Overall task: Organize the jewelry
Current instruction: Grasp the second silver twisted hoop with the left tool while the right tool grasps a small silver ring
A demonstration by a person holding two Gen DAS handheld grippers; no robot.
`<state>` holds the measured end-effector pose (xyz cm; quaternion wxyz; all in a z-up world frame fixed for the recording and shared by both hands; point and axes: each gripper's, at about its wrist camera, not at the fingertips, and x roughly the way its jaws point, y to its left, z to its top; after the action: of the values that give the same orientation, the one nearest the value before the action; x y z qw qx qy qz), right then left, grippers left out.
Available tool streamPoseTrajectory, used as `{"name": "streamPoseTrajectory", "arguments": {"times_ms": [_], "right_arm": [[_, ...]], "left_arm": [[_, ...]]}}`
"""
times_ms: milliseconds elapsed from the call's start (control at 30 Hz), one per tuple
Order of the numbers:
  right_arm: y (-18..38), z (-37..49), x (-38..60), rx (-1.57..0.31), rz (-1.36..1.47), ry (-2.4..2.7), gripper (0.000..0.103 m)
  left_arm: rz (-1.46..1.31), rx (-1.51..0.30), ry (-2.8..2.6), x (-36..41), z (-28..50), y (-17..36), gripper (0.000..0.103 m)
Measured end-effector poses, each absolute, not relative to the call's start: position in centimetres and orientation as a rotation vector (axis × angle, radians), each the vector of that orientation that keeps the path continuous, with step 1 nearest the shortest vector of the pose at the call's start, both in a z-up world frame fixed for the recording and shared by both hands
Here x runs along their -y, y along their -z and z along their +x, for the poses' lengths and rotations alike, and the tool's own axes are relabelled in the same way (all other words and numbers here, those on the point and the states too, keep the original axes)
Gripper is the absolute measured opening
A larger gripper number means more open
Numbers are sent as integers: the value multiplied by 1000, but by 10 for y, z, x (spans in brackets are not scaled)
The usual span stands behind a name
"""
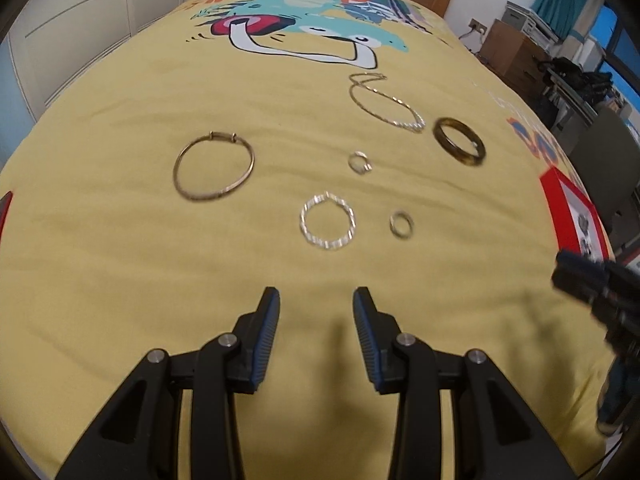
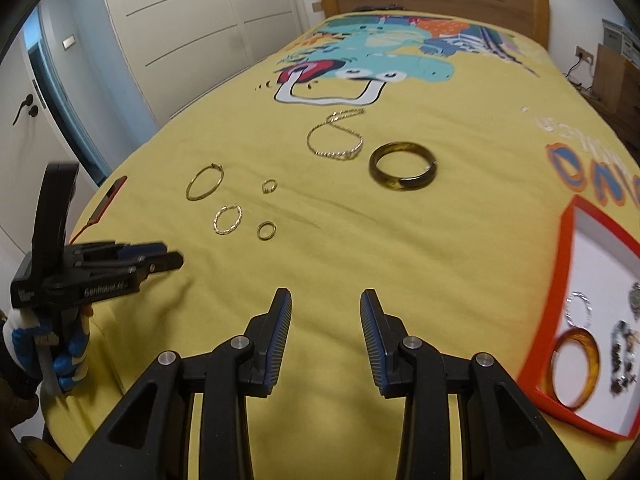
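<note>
Empty left gripper (image 1: 316, 300), tray's amber bangle (image 2: 574, 368) only in right view

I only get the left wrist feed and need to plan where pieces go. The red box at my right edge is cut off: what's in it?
Observer: The right wrist view shows the red box open, with an amber bangle lying near its front corner.
Operator: Anything else inside?
Observer: Yes, a thin silver hoop lies just behind the bangle, and dark beaded pieces to its right; they are too blurred to name.
Operator: And my own gripper from outside?
Observer: The left gripper hangs above the bedspread, held by a hand in a blue and white glove. Nothing is between its fingers.
</note>
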<state>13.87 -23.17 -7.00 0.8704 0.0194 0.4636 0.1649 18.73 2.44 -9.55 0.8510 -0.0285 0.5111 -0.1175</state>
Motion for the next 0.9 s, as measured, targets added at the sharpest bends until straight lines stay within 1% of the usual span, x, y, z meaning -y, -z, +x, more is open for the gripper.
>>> {"name": "streamPoseTrajectory", "arguments": {"times_ms": [333,433,500,600,900], "right_arm": [[97,174,203,-1012,37,-427,35],[104,183,191,-1023,26,-457,35],[110,190,182,-1031,16,-476,35],[118,198,168,-1041,0,-499,35],[135,222,137,-1047,-42,-520,34]], "left_arm": [[-104,-1132,217,-22,242,124,35],[-87,-1132,205,-21,245,129,27],[-83,-1125,205,-23,245,130,14],[-108,-1126,207,-32,246,132,4],[-143,-1094,201,-46,239,127,4]]}}
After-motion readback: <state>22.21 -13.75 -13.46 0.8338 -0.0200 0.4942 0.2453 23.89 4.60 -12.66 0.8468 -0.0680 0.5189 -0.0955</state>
